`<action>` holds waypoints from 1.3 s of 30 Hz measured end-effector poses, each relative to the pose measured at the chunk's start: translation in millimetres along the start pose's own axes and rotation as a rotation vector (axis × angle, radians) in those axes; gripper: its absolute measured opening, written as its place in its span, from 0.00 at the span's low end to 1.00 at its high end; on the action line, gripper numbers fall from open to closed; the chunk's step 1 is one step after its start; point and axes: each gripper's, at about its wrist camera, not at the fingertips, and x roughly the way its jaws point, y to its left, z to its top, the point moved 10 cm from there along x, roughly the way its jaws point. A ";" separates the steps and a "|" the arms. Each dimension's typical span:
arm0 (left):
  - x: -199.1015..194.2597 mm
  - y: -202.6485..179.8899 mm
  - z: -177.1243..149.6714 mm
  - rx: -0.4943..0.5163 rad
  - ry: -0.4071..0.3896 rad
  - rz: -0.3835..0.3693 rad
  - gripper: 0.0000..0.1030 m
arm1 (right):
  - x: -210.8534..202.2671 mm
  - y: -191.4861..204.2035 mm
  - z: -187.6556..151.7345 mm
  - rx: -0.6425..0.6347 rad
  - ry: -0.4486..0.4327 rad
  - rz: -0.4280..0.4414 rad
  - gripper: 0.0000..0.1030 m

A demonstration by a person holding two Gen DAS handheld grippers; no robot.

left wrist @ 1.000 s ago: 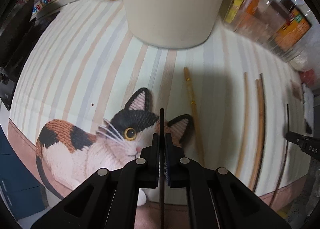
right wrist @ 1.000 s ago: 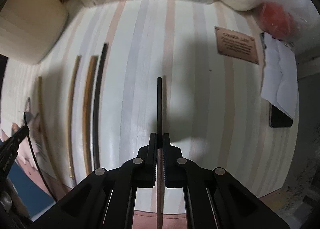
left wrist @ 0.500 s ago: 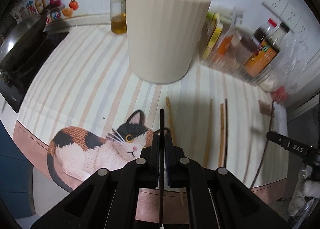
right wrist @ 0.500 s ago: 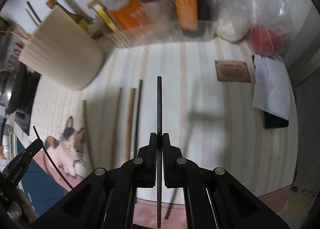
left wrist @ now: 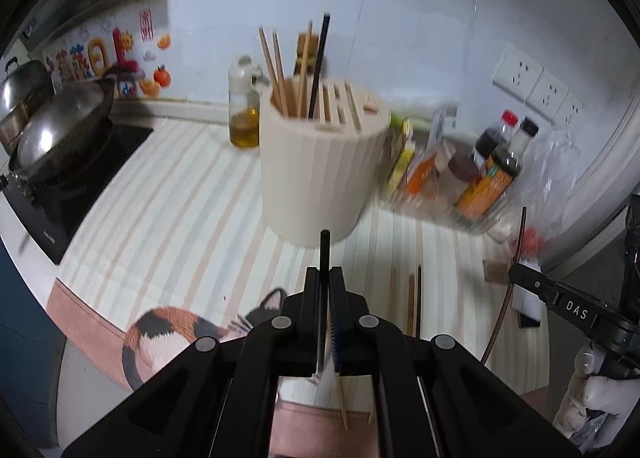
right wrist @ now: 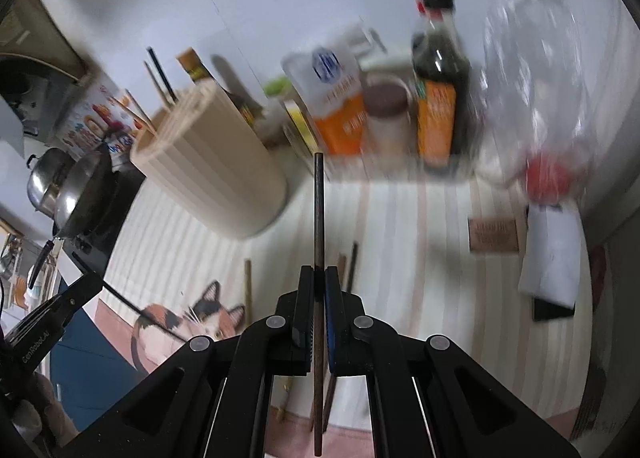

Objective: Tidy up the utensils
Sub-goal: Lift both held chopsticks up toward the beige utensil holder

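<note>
In the left wrist view, our left claw is clamped on a black chopstick, whose tip pokes up past the fingers towards the cream holder. The holder stands upright on the striped mat that covers the worktop, near its back edge, with several wooden chopsticks and a black one standing in its slots. An oil bottle sits just beside the holder on its left, and sauce bottles crowd the back right corner. A wok rests on the stove at the left edge. Loose chopsticks lie flat on the mat near the front edge, right of our claw. At the right of the picture our right claw shows from the side, pinching a brown chopstick.

In the right wrist view, our right claw grips that brown chopstick tightly, the stick running straight up between the fingers. The holder appears tilted, back left on the mat. A few loose chopsticks lie near the cat picture at the front edge. Our left claw enters from the left with its black chopstick.
</note>
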 end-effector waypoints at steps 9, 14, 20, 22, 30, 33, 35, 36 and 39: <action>-33.1 -5.9 51.1 0.000 -0.127 0.004 0.02 | -24.4 20.2 65.4 -0.015 -0.137 0.046 0.05; -66.4 -8.4 88.2 -0.008 -0.219 -0.005 0.02 | -38.9 44.3 111.8 -0.038 -0.198 0.099 0.05; -104.1 -6.2 136.8 -0.035 -0.312 -0.007 0.02 | -58.0 92.5 175.5 -0.090 -0.266 0.180 0.05; -112.0 -5.3 152.5 -0.047 -0.336 -0.002 0.02 | -60.5 109.4 193.5 -0.102 -0.284 0.203 0.05; -120.2 4.7 212.3 -0.088 -0.407 0.054 0.02 | -47.5 171.5 262.5 -0.152 -0.329 0.275 0.05; -109.6 12.2 228.7 -0.105 -0.408 0.071 0.02 | -34.6 188.6 280.1 -0.168 -0.327 0.289 0.05; -99.9 16.2 234.2 -0.114 -0.401 0.082 0.02 | -24.3 196.7 289.3 -0.175 -0.327 0.297 0.05; -94.1 18.1 236.8 -0.115 -0.394 0.090 0.02 | -17.0 201.9 293.7 -0.179 -0.323 0.299 0.05; -68.1 28.3 238.3 -0.137 -0.352 0.104 0.02 | 3.8 214.0 303.5 -0.189 -0.311 0.309 0.05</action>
